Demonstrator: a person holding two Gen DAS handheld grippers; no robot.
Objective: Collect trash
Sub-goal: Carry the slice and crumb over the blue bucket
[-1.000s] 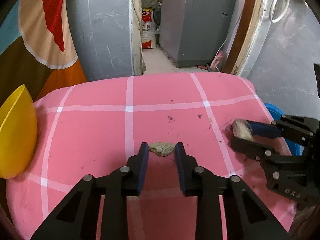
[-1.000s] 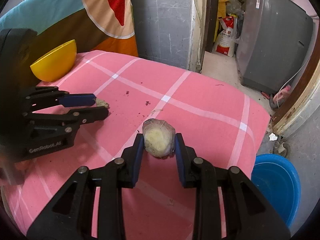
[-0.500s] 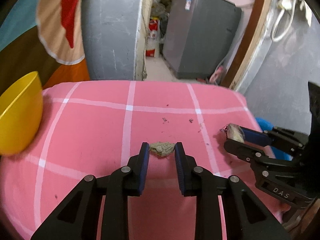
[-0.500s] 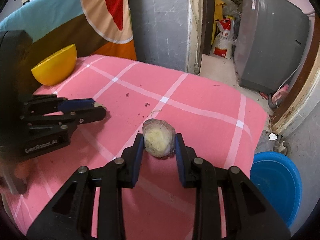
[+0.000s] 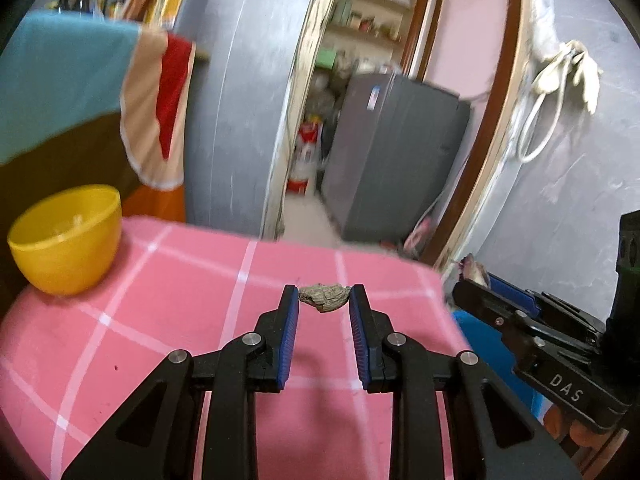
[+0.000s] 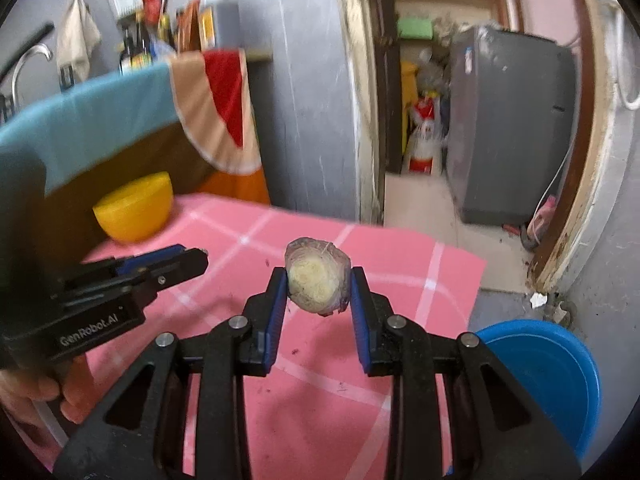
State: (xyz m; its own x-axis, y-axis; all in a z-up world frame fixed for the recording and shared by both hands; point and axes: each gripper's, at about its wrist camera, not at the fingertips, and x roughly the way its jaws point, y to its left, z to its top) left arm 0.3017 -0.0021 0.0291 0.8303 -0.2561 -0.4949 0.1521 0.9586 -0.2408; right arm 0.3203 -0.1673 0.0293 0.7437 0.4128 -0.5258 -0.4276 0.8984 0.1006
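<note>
Two hand-held grippers hang above a pink checked tablecloth (image 5: 168, 320), each carrying trash: the left gripper (image 5: 324, 304) pinches a small grey-brown crumpled scrap (image 5: 325, 297) at its very fingertips, the right gripper (image 6: 319, 286) clamps a round, pale-cut vegetable stub (image 6: 317, 280). The scrap's shallow hold looks the likelier to fail, and a jolt could drop it onto the cloth. A yellow bowl (image 5: 64, 240) at the table's far corner holds what may be pale bits, though blur obscures them; the blue basin (image 6: 548, 376) on the floor shows nothing inside.
</note>
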